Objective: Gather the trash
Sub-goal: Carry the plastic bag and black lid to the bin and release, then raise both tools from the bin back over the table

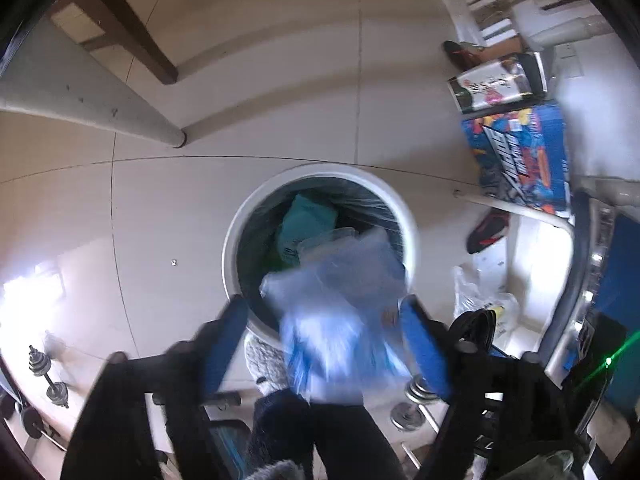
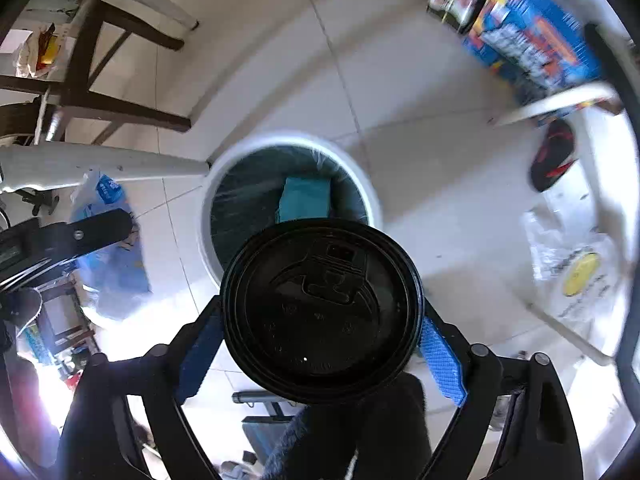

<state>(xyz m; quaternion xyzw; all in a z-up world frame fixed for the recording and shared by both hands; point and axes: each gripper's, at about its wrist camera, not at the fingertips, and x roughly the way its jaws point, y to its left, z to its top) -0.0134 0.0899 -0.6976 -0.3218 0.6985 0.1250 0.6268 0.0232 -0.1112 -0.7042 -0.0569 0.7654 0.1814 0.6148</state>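
A white round trash bin (image 1: 236, 240) with a dark liner stands on the tiled floor; a teal packet (image 1: 304, 220) lies inside. My left gripper (image 1: 324, 328) is open above the bin's near rim, and a crumpled blue-and-clear plastic bag (image 1: 340, 320), blurred, hangs between its fingers without being pinched. In the right wrist view the bin (image 2: 372, 196) is below and ahead. My right gripper (image 2: 320, 332) is shut on a cup with a black lid (image 2: 320, 308), held over the bin's near edge. The left gripper's finger (image 2: 96, 232) and the bag (image 2: 112, 264) show at the left.
Grey and brown chair legs (image 1: 120, 120) stand left of the bin. A blue printed box (image 1: 520, 160), a white bag (image 1: 496, 84) and a red-black shoe (image 1: 488, 232) lie to the right, with a clear plastic bag (image 2: 572, 264) nearer. Dumbbells (image 1: 48, 376) lie at lower left.
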